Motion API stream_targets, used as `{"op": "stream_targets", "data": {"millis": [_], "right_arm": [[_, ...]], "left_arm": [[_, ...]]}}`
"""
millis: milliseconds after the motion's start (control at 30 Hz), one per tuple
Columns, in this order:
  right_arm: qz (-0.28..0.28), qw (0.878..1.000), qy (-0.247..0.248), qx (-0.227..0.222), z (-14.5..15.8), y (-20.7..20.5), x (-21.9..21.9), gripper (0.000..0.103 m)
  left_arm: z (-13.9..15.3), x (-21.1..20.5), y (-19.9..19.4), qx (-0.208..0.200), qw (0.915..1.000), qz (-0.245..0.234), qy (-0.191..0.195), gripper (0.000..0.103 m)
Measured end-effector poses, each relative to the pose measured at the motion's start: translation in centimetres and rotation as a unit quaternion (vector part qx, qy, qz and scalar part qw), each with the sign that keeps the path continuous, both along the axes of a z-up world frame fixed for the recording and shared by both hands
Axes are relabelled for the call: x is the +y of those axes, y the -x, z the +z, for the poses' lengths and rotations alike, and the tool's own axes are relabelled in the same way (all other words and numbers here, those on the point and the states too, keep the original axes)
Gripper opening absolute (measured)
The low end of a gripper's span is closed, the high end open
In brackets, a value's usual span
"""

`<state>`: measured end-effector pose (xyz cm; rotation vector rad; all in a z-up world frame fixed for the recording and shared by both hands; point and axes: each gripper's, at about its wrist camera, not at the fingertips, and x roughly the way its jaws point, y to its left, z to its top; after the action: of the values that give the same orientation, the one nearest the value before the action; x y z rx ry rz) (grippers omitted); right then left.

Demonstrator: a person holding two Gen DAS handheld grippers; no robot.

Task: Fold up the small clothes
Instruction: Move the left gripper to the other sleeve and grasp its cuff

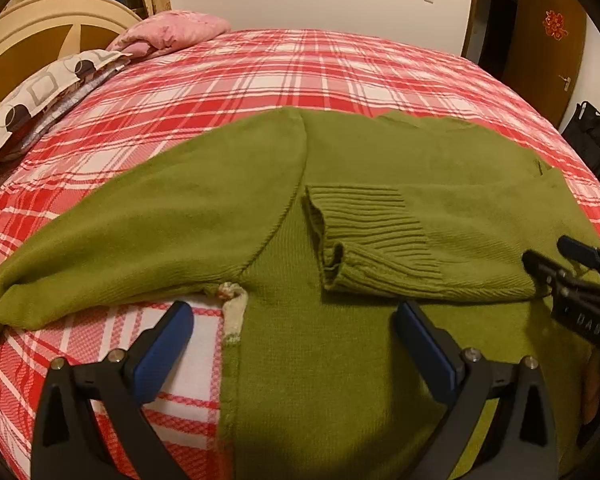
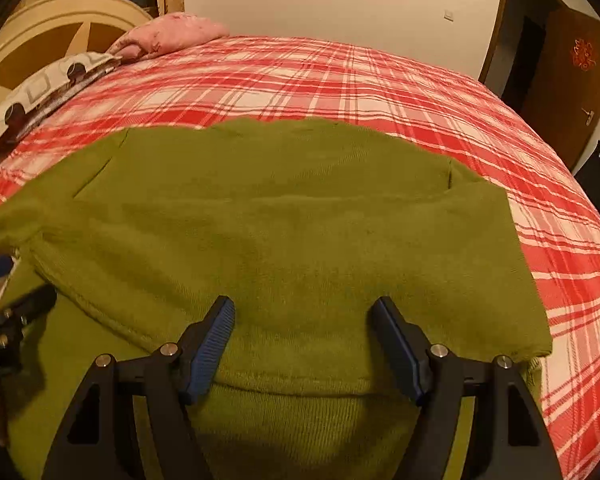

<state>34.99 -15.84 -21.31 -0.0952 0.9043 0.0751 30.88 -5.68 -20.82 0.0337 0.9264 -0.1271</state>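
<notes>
A green knit sweater (image 1: 340, 360) lies flat on the red plaid bed (image 1: 300, 68). Its right sleeve is folded across the body, ribbed cuff (image 1: 364, 236) near the middle. Its left sleeve (image 1: 140, 232) stretches out to the left. My left gripper (image 1: 294, 316) is open and empty, just above the sweater's left side under the armpit. My right gripper (image 2: 302, 312) is open and empty over the folded sleeve (image 2: 300, 260); it also shows at the right edge of the left wrist view (image 1: 560, 256). The sweater (image 2: 260, 168) fills the right wrist view.
Pillows (image 1: 40, 96) and a pink blanket (image 1: 172, 28) lie at the headboard, far left. A dark bag (image 1: 592, 140) stands on the floor by a wooden door (image 1: 540, 48) to the right. Bare plaid bedding lies beyond the sweater.
</notes>
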Motion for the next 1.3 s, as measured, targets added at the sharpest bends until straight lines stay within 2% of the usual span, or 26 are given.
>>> {"op": "stream_targets", "data": {"millis": [100, 300, 433, 500, 700, 800, 900, 967, 1067, 1133, 1300], "right_arm": [[0.014, 1.000, 0.019, -0.002, -0.1, 0.8, 0.3, 0.072], [0.003, 1.000, 0.026, -0.001, 0.1, 0.9, 0.7, 0.072], [0.030, 0.999, -0.027, -0.006, 1.8, 0.8, 2.7, 0.072], [0.060, 0.998, -0.016, -0.016, 2.5, 0.4, 5.4, 0.072], [0.100, 0.995, -0.010, -0.008, 1.2, -2.5, 11.9, 0.072], [0.109, 0.994, -0.001, -0.014, 0.9, -1.6, 13.7, 0.072], [0.139, 0.990, -0.010, -0.004, 0.8, 0.2, 14.2, 0.072], [0.149, 0.989, 0.004, -0.018, 0.9, 1.5, 14.1, 0.072], [0.162, 0.987, -0.001, -0.018, 1.4, 2.7, 13.4, 0.072], [0.158, 0.987, -0.021, -0.035, 2.1, 3.6, 12.5, 0.072], [0.177, 0.982, -0.044, -0.056, 3.3, 6.3, 12.1, 0.072]], "left_arm": [[0.9, 1.6, 1.2, -0.015, 0.9998, 0.007, 0.009, 0.103], [2.7, 8.1, 4.4, -0.060, 0.9964, 0.055, -0.023, 0.103], [3.9, 13.0, 5.8, -0.075, 0.9915, 0.103, -0.028, 0.103], [4.2, 15.2, 6.3, -0.079, 0.9882, 0.127, -0.032, 0.103], [3.5, 22.0, 7.4, -0.068, 0.9753, 0.206, -0.042, 0.103], [2.7, 24.7, 8.2, -0.056, 0.9706, 0.229, -0.046, 0.103], [1.5, 27.2, 8.8, -0.046, 0.9652, 0.252, -0.054, 0.103], [0.9, 28.8, 9.2, -0.038, 0.9615, 0.267, -0.054, 0.103], [0.4, 30.9, 9.7, -0.038, 0.9546, 0.293, -0.036, 0.103], [0.2, 32.1, 9.8, -0.040, 0.9505, 0.307, -0.023, 0.103], [-0.2, 33.6, 9.7, -0.041, 0.9451, 0.324, 0.001, 0.103]]}}
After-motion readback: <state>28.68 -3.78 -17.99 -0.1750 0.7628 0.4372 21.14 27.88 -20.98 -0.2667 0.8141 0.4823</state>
